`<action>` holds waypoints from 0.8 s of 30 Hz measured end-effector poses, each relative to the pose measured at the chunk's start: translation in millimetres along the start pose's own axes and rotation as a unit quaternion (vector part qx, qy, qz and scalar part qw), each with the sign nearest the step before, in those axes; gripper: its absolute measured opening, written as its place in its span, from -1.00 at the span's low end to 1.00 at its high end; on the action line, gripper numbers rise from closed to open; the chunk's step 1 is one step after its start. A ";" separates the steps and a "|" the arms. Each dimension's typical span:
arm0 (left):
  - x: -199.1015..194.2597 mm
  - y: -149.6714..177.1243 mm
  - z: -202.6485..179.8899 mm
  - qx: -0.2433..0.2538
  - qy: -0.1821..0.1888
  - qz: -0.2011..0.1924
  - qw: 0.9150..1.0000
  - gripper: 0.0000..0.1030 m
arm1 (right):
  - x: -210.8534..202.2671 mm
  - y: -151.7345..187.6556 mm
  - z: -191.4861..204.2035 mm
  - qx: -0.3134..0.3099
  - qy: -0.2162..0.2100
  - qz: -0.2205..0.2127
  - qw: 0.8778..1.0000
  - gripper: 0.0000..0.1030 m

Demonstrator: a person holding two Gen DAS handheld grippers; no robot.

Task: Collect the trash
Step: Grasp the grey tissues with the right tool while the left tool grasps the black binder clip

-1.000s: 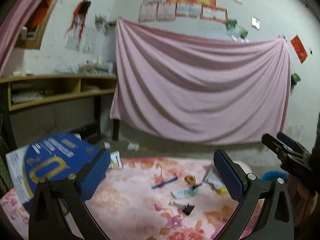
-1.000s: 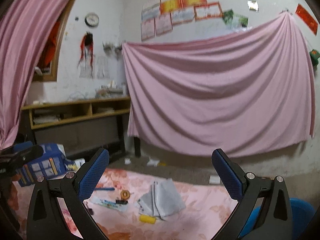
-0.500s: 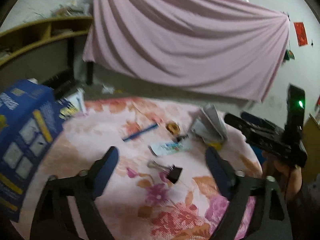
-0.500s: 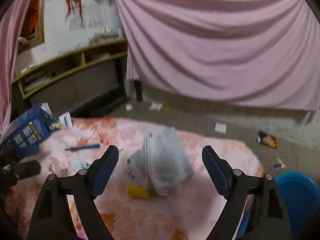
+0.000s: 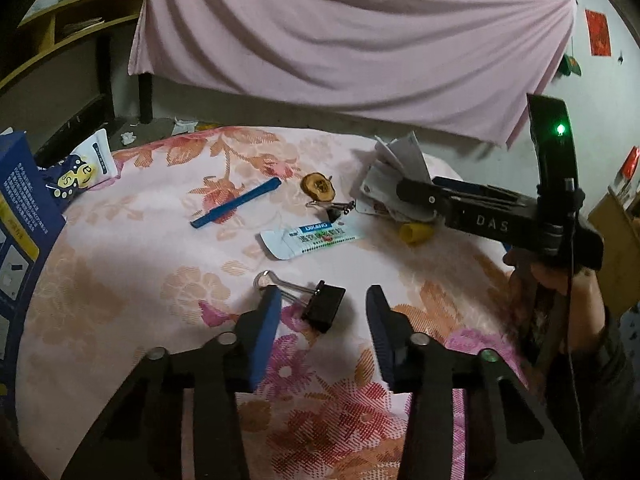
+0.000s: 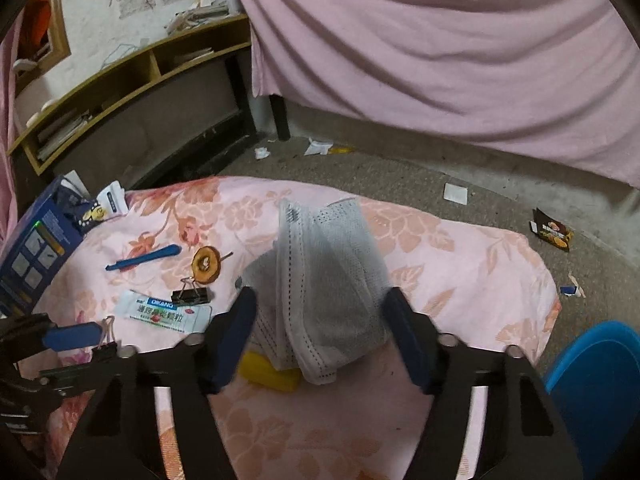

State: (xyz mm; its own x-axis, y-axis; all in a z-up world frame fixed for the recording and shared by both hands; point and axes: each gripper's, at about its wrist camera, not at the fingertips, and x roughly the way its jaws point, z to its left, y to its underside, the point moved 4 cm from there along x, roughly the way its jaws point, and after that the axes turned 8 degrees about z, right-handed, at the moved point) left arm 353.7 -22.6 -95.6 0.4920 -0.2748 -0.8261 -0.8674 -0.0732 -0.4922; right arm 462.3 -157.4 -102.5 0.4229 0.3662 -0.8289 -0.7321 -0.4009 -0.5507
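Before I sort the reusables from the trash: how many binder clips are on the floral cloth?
2. A large binder clip lies between the closing left gripper's fingers; a small binder clip sits just below the wooden disc. The masks may hide others.

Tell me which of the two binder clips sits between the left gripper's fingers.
The larger binder clip nearest the camera, its wire handles by the left gripper's closing jaws. The smaller clip lies farther off, beside the brown ring.

On the tablecloth (image 5: pixel 120 280), pen (image 5: pixel 235 202) lies left of sachet (image 5: pixel 316 237), binder clip (image 5: pixel 316 304) nearer
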 end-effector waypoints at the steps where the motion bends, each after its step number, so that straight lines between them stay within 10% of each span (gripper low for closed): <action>1: 0.8 -0.2 -0.8 0.002 0.000 0.001 1.000 -0.33 | 0.7 0.1 0.3 -0.001 -0.004 0.003 1.000 0.12; 5: 7.1 -0.8 -1.0 0.006 -0.009 0.010 1.000 -0.61 | 0.9 1.9 0.5 -0.002 -0.011 0.010 1.000 0.05; 14: 8.6 -1.5 -6.3 0.022 -0.003 0.007 1.000 -0.65 | -6.0 7.0 -1.4 0.011 -0.042 0.004 0.999 -0.78; 24: -6.8 -4.7 -7.3 0.015 0.002 -0.036 0.999 -0.70 | -38.9 13.5 -0.4 0.012 -0.058 -0.066 0.996 -0.89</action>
State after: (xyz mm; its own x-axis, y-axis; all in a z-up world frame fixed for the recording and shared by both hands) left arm 353.9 -27.3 -85.7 0.5526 -0.2740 -0.7871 -0.8272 -0.0646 -0.5582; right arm 436.2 -177.4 -77.7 0.4525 0.5099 -0.7316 -0.6877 -0.3228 -0.6503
